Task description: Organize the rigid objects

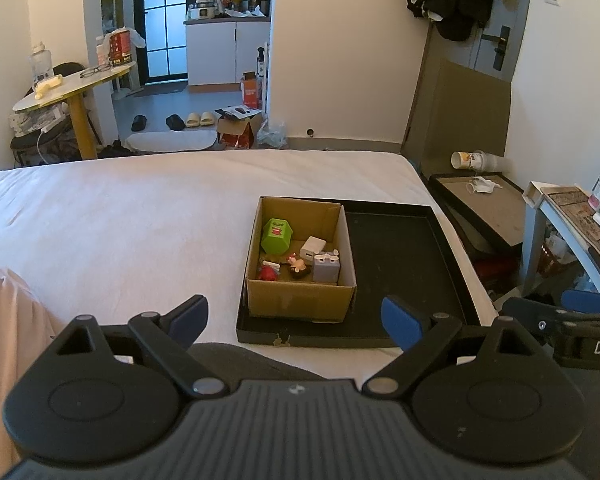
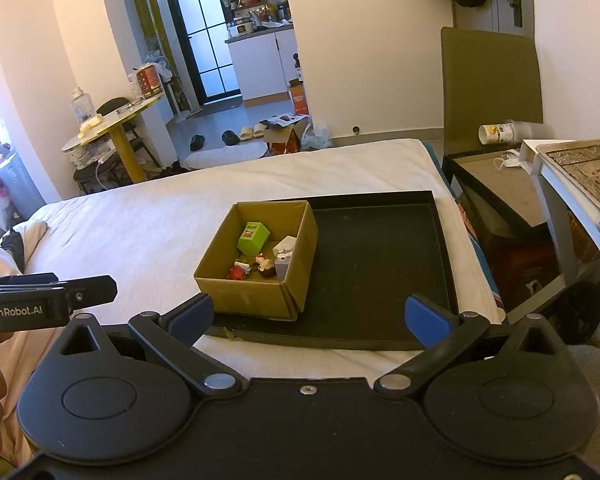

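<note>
Brown box [image 1: 300,300], black tray [image 1: 400,272], blue-padded tongs [image 1: 296,320].

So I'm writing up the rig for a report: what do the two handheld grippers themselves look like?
Both are matte black plastic. The left gripper and right gripper each have two round housings, angled linkage arms with silver pivot pins, and blue pads on the fingertips. The left one's side carries white "GenRobot.AI" lettering in the right wrist view. No cables show.

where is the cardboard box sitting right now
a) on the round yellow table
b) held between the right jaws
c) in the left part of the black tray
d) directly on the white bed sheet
c: the cardboard box stands inside the black tray, against its left side, and the tray lies on the bed.
</note>
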`<state>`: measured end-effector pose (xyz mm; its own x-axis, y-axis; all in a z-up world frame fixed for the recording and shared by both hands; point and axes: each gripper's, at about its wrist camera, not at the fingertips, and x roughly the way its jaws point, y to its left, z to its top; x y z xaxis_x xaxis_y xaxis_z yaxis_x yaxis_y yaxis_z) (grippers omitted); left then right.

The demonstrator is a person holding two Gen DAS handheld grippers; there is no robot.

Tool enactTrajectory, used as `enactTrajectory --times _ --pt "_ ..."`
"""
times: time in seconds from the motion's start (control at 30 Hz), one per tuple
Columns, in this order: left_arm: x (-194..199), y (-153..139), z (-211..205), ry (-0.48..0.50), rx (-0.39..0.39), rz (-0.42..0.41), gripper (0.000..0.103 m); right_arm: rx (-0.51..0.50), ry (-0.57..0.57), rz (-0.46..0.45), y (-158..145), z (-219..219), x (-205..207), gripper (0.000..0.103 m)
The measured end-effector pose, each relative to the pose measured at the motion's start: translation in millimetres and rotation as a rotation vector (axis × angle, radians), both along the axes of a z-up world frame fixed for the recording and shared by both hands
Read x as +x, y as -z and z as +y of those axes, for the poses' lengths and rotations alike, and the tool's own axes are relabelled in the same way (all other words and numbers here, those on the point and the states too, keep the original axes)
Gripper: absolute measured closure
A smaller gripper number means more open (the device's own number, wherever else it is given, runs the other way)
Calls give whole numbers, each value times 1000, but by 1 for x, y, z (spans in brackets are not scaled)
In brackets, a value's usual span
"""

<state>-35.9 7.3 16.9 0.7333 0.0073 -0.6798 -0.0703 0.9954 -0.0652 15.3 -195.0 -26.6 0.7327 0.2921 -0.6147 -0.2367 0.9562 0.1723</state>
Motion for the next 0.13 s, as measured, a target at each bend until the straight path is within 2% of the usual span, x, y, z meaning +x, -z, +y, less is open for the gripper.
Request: enactTrajectory --times 0.13 --pt "1 2 1 6 -7 4 10 0 -1 6 3 2 0 0"
